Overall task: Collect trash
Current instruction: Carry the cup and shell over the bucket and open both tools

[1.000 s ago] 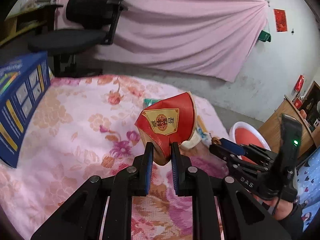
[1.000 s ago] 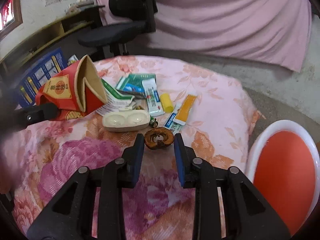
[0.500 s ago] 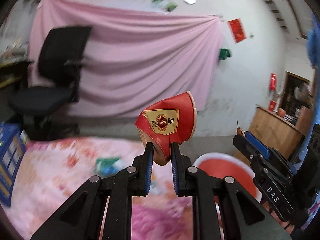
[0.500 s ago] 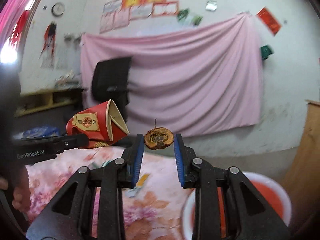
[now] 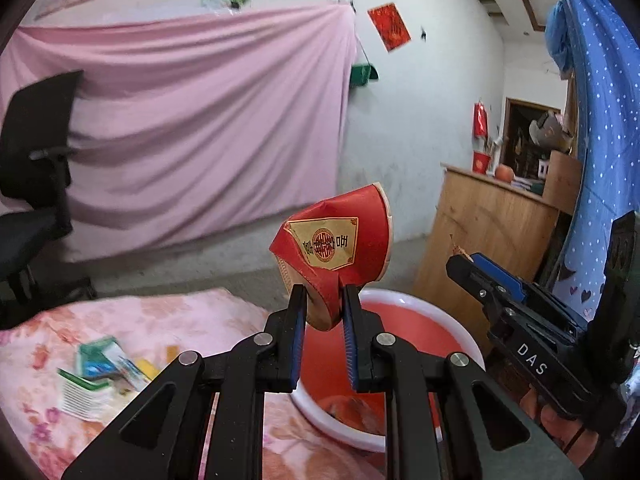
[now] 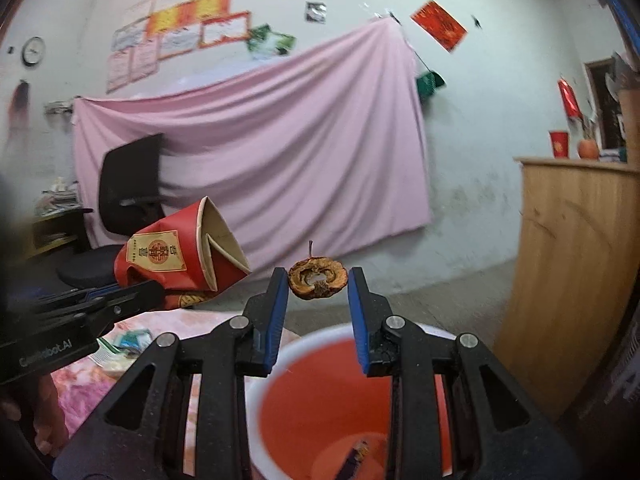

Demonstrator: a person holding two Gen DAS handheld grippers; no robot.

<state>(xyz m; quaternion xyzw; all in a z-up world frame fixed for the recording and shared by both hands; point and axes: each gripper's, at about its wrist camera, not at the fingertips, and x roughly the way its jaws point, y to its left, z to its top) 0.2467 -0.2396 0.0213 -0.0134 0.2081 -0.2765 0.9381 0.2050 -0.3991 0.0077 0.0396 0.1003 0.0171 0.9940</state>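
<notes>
Now left tool (image 5: 323,308) pinches crushed red paper cup (image 5: 334,246) by its creased base; light, flimsy, already collapsed. Right tool (image 6: 318,294) clamps dried fruit core (image 6: 318,278) across its width; brittle. Both above red bin (image 6: 332,392).

I'm looking into a lived-in room of a home: a pink sheet (image 6: 256,152) pinned across a scuffed plaster wall, a wall clock (image 6: 33,50), paper certificates (image 6: 180,28), an office chair (image 6: 128,184), a wooden cabinet (image 5: 484,232), and a floral bedspread (image 5: 132,328).
</notes>
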